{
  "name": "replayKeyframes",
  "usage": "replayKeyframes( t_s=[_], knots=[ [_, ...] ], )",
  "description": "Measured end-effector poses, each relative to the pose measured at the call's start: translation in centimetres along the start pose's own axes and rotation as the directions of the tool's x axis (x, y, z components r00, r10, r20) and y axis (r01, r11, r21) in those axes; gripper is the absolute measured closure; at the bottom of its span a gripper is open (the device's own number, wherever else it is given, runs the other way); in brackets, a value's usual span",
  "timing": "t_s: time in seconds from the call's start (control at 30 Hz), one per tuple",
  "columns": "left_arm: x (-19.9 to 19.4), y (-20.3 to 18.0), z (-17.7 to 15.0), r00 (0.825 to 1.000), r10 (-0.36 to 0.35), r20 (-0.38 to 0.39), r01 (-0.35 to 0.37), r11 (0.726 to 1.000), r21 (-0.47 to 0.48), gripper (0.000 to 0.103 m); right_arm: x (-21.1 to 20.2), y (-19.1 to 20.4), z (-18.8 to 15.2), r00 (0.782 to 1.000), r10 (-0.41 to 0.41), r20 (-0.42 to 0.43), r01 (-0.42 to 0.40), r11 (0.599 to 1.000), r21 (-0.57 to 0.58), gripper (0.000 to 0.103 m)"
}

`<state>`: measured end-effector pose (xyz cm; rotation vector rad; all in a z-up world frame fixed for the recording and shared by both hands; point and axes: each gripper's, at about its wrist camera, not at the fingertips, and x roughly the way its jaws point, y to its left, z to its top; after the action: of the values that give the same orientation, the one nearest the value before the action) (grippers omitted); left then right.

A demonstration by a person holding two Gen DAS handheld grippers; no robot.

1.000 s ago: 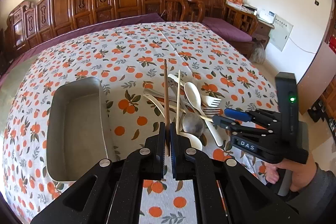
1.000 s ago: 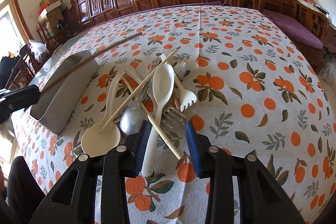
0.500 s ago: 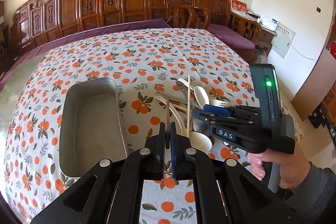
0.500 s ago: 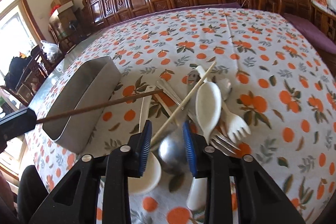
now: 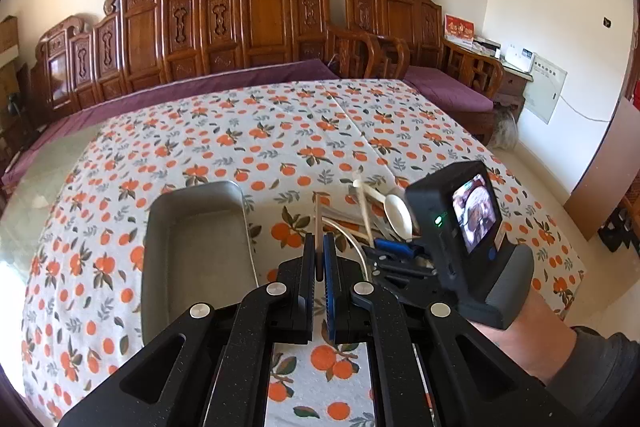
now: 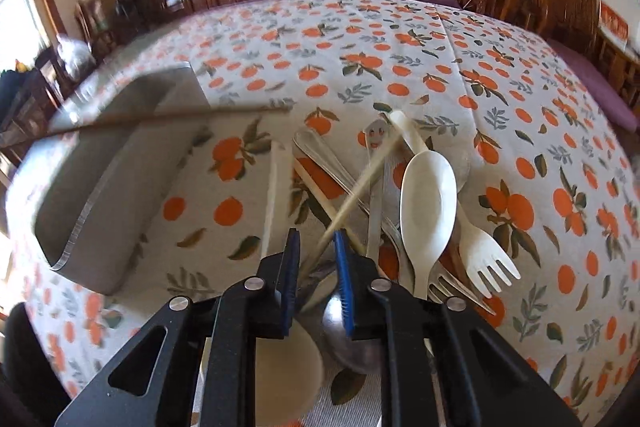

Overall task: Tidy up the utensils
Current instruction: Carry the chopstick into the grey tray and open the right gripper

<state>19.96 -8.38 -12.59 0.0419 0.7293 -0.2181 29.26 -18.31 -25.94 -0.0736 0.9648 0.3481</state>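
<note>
Both claws have shifted: the left claw [image 5: 319,259], pinching a dark chopstick [image 5: 317,223], has risen beside the tray [image 5: 160,227]; the right claw [image 6: 316,247] has just been narrowing around a pale chopstick [image 6: 360,183] in the worktop pile, apparently not yet clamped.
</note>
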Motion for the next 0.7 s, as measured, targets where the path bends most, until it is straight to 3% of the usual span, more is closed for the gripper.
replayKeyframes(
  t_s=[0.1,0.37,0.7],
  knots=[
    [-0.4,0.2,0.3,1.0,0.003,0.011,-0.003,1.0,-0.001,0.1,-0.1,-0.4,0.0,1.0,-0.004,0.0,0.004,1.0,0.021,0.097],
    [-1.3,1.1,0.7,0.999,0.017,0.035,-0.017,1.0,-0.008,0.1,-2.1,-2.2,-0.1,0.998,0.035,0.054,-0.04,0.994,0.1,0.097],
    [-4.4,3.3,1.3,0.995,0.057,0.087,-0.055,0.998,-0.027,0.1,-5.7,-1.6,-0.7,0.987,0.094,0.13,-0.106,0.99,0.096,0.097]
  ],
)
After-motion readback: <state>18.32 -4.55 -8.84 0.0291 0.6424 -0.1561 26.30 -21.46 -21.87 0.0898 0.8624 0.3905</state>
